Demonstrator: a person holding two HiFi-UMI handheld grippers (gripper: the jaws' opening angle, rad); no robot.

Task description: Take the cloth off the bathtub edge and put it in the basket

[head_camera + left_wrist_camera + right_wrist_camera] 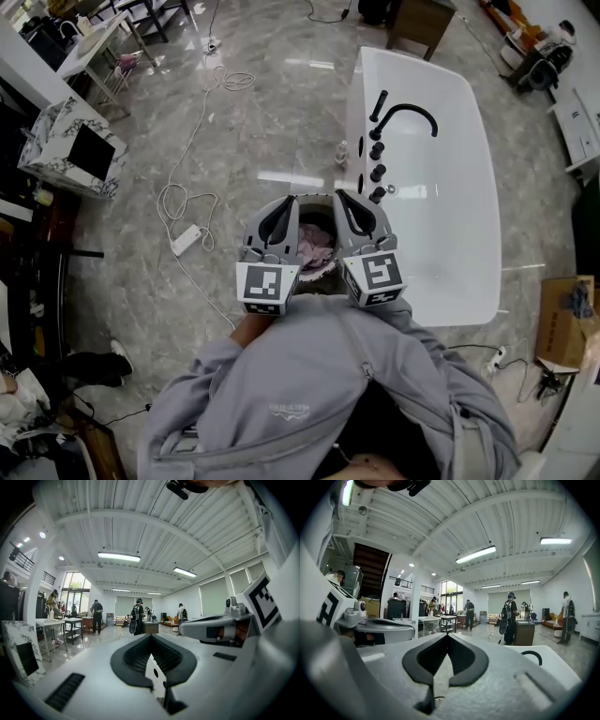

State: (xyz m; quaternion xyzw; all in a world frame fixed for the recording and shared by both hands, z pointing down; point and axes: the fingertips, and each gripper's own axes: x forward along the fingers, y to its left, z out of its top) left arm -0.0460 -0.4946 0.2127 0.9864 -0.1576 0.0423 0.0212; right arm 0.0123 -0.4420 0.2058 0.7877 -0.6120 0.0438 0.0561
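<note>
Grey marble floor (272, 112) fills most of the head view, with a white bathtub (441, 234) at the upper right of the frame.

Task state: the cloth (316, 246) lies as a pink and pale bundle inside the basket (311, 200), at the centre of the frame between our 2 grippers. The tub edge shows no cloth that we can see, only fittings. We judge the transfer done, with nothing left but to stand down.

Left gripper (279, 216): fingers together and empty; in the left gripper view they (151, 656) meet with nothing between them. Right gripper (354, 212): fingers likewise closed on nothing, confirmed in the right gripper view (447, 660). Both are held raised, side by side, close to the person's chest, pointing out across the room.

Count:
- 1 bathtub
- 1 basket
- 1 cloth bundle (we cannot tell whether it is more than 1 piece)
- 2 grippers
- 1 curved black spout (410, 114)
- 1 small bottle (342, 152) on the tub edge
- 1 power strip (186, 240) on the floor, left of centre
- 1 cardboard box (561, 323) at the right edge
</note>
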